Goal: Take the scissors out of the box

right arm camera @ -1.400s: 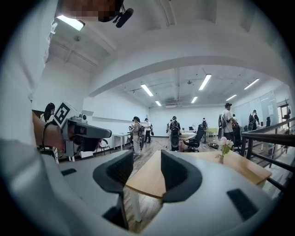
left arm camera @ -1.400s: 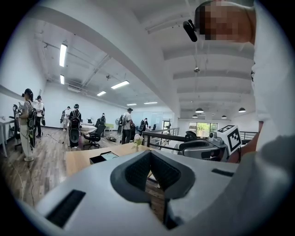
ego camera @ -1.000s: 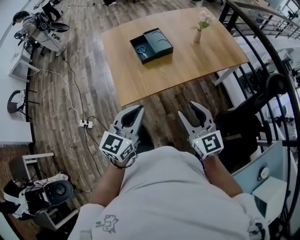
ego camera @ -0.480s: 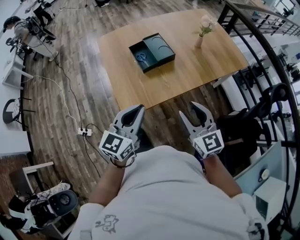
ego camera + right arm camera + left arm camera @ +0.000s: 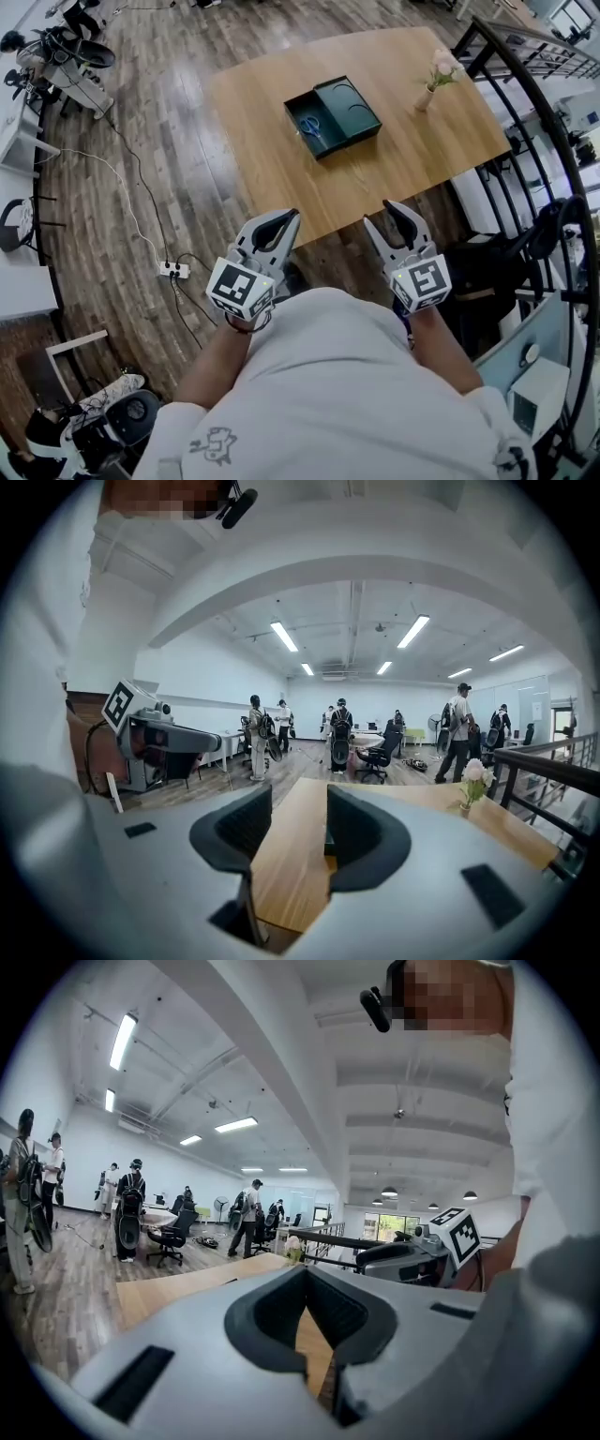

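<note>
A dark green box (image 5: 347, 105) lies open on the wooden table (image 5: 375, 178), its lid resting beside it. Blue-handled scissors (image 5: 309, 125) lie in the box's left half. Both grippers hang in front of the person's body, short of the table's near edge and far from the box. My left gripper (image 5: 285, 218) (image 5: 305, 1274) has its fingertips touching and holds nothing. The jaws of my right gripper (image 5: 401, 210) (image 5: 300, 803) stand apart, with only the tabletop showing between them.
A small vase of pale flowers (image 5: 431, 86) (image 5: 473, 782) stands on the table to the right of the box. A black railing (image 5: 544, 122) runs along the right. A power strip (image 5: 172, 270) and cables lie on the floor at left. Several people and office chairs are far behind.
The table and box have shifted right and a little nearer in the head view. Both grippers keep the same pose in front of the body.
</note>
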`<state>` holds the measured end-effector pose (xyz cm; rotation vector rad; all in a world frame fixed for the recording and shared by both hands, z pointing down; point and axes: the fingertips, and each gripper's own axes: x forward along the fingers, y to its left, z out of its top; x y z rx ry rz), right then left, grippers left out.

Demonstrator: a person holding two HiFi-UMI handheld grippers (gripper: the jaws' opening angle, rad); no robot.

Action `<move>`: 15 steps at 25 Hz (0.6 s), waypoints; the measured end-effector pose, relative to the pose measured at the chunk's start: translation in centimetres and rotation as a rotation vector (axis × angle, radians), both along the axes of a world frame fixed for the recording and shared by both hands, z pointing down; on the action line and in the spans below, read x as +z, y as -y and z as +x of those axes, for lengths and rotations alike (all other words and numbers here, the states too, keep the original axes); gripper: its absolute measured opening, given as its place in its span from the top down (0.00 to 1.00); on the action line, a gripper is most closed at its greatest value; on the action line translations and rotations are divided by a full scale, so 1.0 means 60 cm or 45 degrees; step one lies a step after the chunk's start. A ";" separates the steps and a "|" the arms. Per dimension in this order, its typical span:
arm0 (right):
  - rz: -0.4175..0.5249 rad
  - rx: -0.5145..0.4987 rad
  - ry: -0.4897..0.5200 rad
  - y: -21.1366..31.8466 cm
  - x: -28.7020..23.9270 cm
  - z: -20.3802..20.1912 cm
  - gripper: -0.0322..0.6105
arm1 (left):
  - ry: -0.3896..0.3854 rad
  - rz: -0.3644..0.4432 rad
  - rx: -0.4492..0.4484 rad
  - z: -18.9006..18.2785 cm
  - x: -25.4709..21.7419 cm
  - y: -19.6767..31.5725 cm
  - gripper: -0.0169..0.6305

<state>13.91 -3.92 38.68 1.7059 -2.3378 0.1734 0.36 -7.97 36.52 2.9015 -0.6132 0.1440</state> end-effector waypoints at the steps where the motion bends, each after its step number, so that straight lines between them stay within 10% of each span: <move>1: -0.008 0.003 -0.001 0.011 0.002 -0.010 0.65 | -0.002 -0.003 0.007 -0.008 0.002 0.010 0.97; 15: -0.078 -0.033 -0.029 0.112 0.028 -0.078 0.67 | 0.011 -0.053 0.005 -0.086 0.030 0.089 0.97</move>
